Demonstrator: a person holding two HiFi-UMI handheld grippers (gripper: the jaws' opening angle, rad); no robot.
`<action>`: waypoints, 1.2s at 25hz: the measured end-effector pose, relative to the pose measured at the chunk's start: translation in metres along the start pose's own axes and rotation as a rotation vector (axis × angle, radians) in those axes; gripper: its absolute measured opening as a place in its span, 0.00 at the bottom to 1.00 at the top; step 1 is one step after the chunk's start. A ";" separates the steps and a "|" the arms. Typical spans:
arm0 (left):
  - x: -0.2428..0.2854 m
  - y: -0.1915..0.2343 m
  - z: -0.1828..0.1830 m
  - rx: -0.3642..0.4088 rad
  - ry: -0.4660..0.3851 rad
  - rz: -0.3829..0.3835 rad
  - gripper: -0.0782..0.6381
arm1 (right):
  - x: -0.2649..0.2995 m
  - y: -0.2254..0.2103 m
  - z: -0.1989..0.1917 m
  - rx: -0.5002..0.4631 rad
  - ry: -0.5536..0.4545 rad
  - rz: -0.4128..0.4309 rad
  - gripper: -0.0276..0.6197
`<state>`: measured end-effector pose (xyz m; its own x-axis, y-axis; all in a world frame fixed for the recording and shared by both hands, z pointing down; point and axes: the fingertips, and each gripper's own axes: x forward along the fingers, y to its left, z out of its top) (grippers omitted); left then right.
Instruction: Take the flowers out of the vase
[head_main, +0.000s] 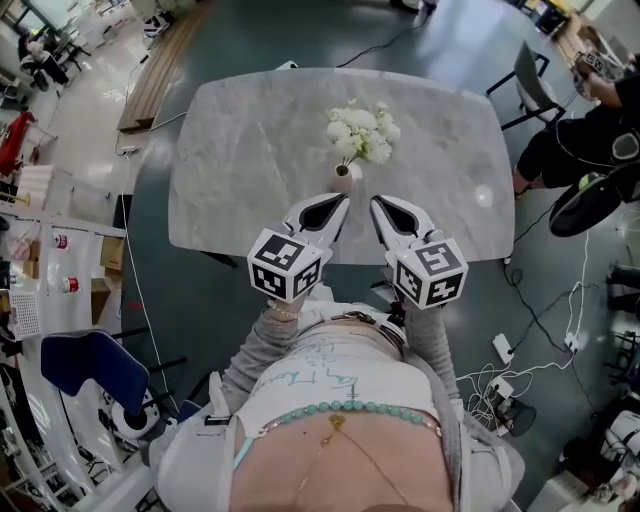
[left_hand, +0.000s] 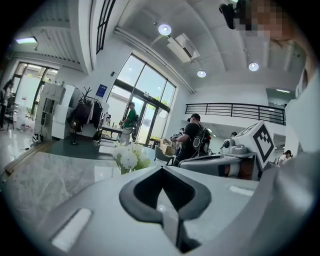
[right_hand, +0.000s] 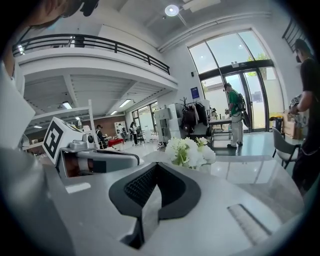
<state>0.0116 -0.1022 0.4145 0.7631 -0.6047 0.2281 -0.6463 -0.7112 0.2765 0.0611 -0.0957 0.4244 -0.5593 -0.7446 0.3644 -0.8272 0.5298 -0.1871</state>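
Note:
A bunch of white flowers (head_main: 362, 132) stands in a small pale vase (head_main: 343, 178) near the middle of the marble table (head_main: 250, 150). My left gripper (head_main: 342, 199) is shut and empty, its tip just in front of the vase. My right gripper (head_main: 377, 201) is shut and empty beside it, a little to the right. In the left gripper view the flowers (left_hand: 129, 157) rise beyond the closed gripper (left_hand: 161, 168), with the right gripper (left_hand: 240, 149) alongside. In the right gripper view the flowers (right_hand: 190, 152) show just past the closed gripper (right_hand: 156, 165).
A dark chair (head_main: 527, 84) and a seated person (head_main: 585, 135) are at the table's far right. Cables and a power strip (head_main: 503, 349) lie on the floor at right. A blue chair (head_main: 88, 365) and shelves (head_main: 40, 260) stand at left. People stand by glass doors (right_hand: 235, 120).

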 end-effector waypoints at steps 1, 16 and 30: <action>0.001 0.004 0.000 -0.001 0.003 -0.005 0.11 | 0.003 -0.002 0.000 0.002 0.003 -0.006 0.08; 0.001 0.049 -0.001 0.002 0.041 -0.045 0.11 | 0.031 -0.019 -0.001 0.056 0.012 -0.099 0.08; 0.019 0.066 0.015 -0.049 -0.005 0.054 0.11 | 0.044 -0.049 0.017 0.041 0.017 -0.024 0.08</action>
<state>-0.0173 -0.1660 0.4233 0.7271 -0.6436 0.2387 -0.6852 -0.6595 0.3091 0.0758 -0.1610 0.4342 -0.5386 -0.7497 0.3845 -0.8421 0.4944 -0.2156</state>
